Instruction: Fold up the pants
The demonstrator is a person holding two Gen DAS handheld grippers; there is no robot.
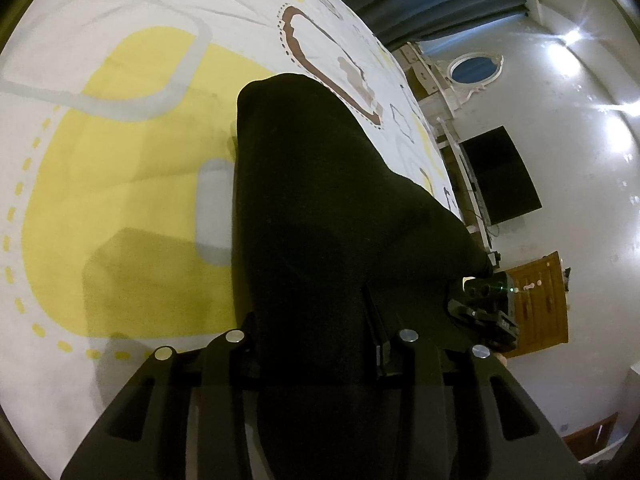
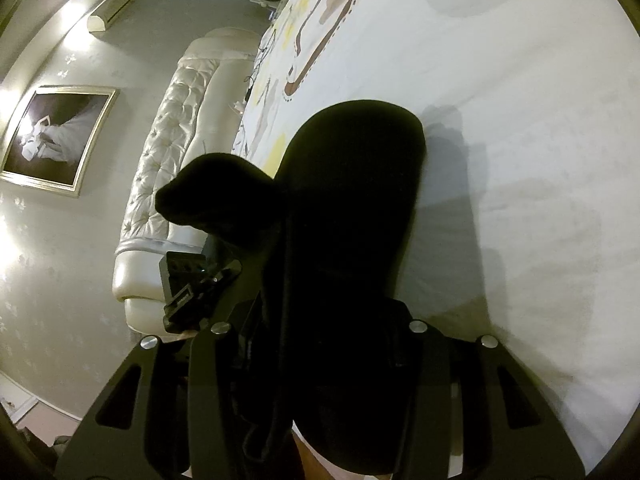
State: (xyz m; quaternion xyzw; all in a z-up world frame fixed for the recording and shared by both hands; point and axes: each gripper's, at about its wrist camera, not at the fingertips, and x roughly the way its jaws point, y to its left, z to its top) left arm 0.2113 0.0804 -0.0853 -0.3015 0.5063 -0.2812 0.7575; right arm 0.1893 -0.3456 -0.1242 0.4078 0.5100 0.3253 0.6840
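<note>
- Bedroom; patterned bedsheet point(image 1: 120, 184) fills frame left, tufted headboard point(image 2: 176, 152) mid-left.
- Black pants point(image 1: 320, 208) centre frame, over sheet.
- Left gripper point(image 1: 316, 344) jaws clamped on pants.
- Right gripper point(image 2: 320, 332) jaws pinching pants too.

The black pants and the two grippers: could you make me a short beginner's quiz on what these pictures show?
1. True or false: the pants lie flat on the bedspread.
2. What does the left gripper hold? A) a pillow B) the pants C) nothing
3. Fill in: on the wall beside the padded headboard hangs a framed ____.

Key
1. False. The cloth hangs lifted above the bedspread, casting a shadow on it.
2. B. The dark cloth runs between its fingers; the right gripper is shut on the pants as well.
3. Picture.
</note>
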